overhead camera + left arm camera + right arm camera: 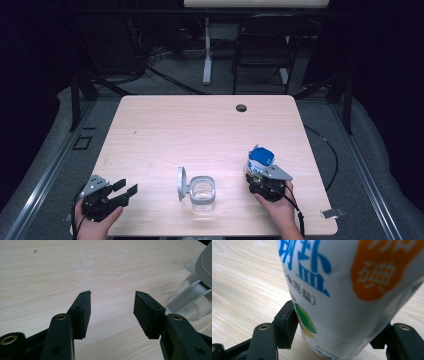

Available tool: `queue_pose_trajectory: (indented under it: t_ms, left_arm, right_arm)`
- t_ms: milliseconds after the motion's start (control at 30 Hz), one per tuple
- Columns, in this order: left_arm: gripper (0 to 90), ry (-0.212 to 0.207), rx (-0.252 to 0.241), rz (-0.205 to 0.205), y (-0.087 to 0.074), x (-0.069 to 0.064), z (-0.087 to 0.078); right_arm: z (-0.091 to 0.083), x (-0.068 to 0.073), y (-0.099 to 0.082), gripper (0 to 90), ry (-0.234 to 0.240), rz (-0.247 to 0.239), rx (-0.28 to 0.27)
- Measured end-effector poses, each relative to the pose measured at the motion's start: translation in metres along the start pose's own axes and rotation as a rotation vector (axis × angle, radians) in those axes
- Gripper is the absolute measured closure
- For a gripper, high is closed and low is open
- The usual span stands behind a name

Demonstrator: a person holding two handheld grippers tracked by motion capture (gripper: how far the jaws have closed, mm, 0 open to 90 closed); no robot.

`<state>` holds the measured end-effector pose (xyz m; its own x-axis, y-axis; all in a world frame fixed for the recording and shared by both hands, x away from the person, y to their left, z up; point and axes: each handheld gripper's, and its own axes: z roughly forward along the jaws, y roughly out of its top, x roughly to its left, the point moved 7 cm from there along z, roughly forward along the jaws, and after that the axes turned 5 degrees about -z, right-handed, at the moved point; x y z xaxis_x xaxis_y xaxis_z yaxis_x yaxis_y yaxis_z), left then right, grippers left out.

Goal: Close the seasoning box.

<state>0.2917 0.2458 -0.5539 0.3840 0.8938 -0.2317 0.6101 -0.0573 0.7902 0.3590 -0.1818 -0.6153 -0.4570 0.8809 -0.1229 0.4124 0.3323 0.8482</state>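
- Your right tool (261, 176) pinches a white salt bag (261, 159) at the bench's (200, 125) 4 o'clock.
- Your left tool (122, 190), at 8 o'clock, is spread with nothing between its jaws.
- Between them stands a clear jar (203, 192), its lid (181, 183) flipped open.

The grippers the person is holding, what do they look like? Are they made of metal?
Each is mostly black. The left gripper has two blocky black jaws with flat, rough dark pads and small brass-coloured screw holes. A grey three-cornered plate sits on top of it, and the right gripper has one too. A thin black cable trails from the right one. I cannot tell what they are made of.
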Motion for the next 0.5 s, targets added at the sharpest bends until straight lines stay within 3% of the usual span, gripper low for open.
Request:
queue_pose_trajectory:
  t_ms: [500]
  left_arm:
    - [48.3,0.001,0.000,-0.001,0.0001,0.0005,-0.0006]
  right_arm:
    - [-0.0003,-0.0009,0.0004,38.7,0.019,-0.023,0.009]
